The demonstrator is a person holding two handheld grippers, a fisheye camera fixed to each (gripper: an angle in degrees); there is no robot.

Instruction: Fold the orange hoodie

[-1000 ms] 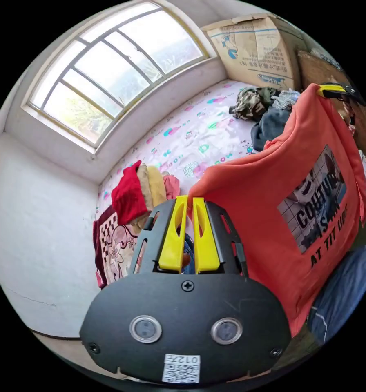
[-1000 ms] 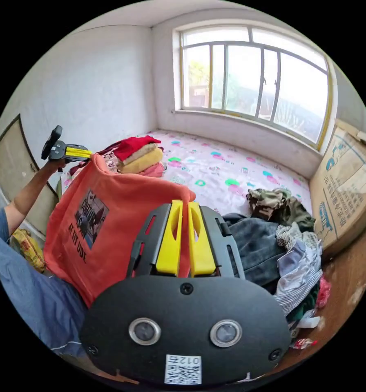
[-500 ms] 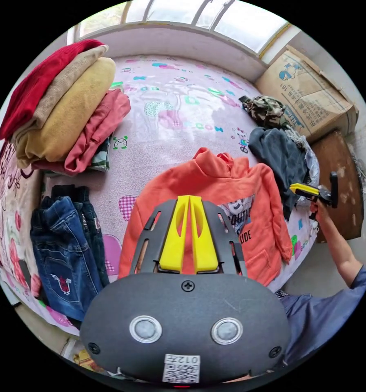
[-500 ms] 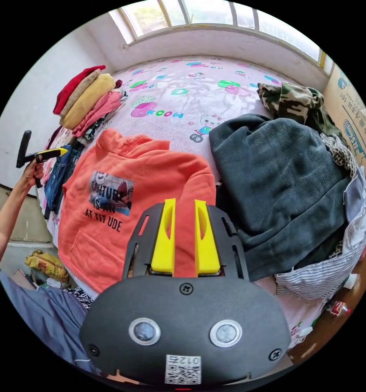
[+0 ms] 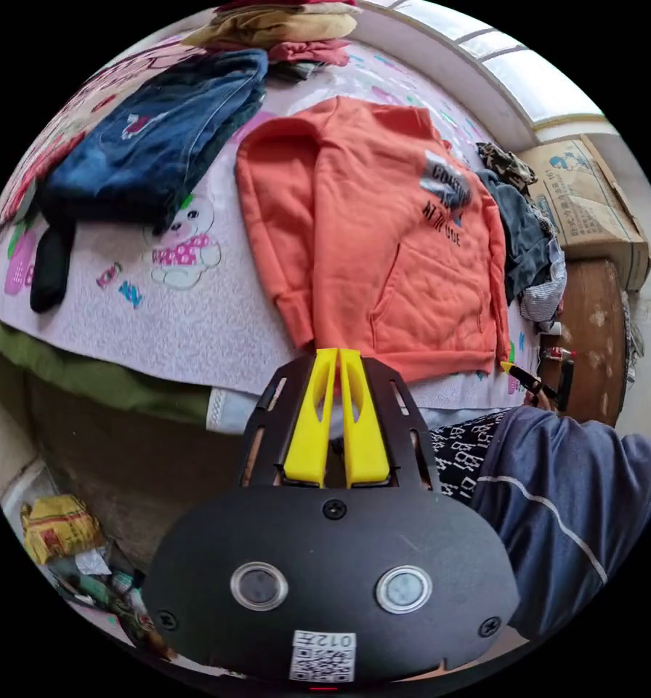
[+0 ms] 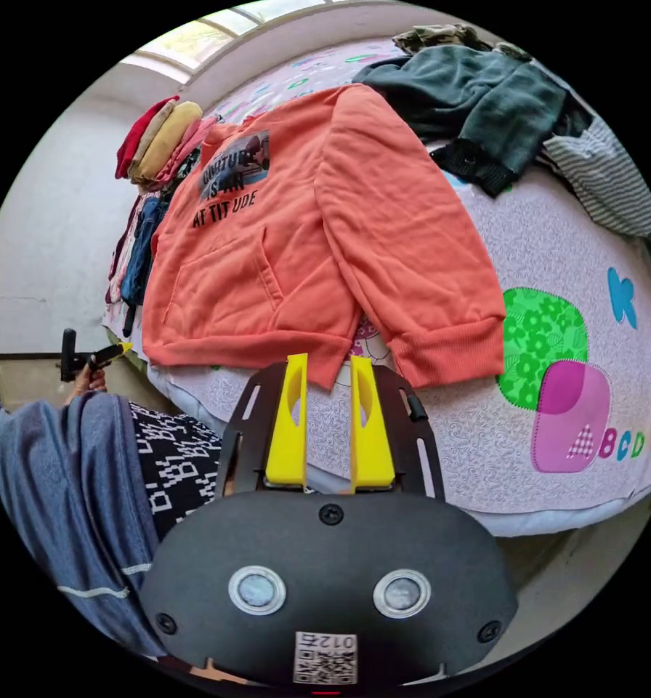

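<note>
Alongside orange hoodie, jeans; opposite, dark sweater.

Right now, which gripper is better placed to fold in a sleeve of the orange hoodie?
Probably the right gripper: open, beside the sleeve cuff of the orange hoodie. The left gripper is shut.

- Left gripper view looks from beside the bed edge toward twelve o'clock.
- Right gripper view does likewise; both share the orange hoodie.
</note>
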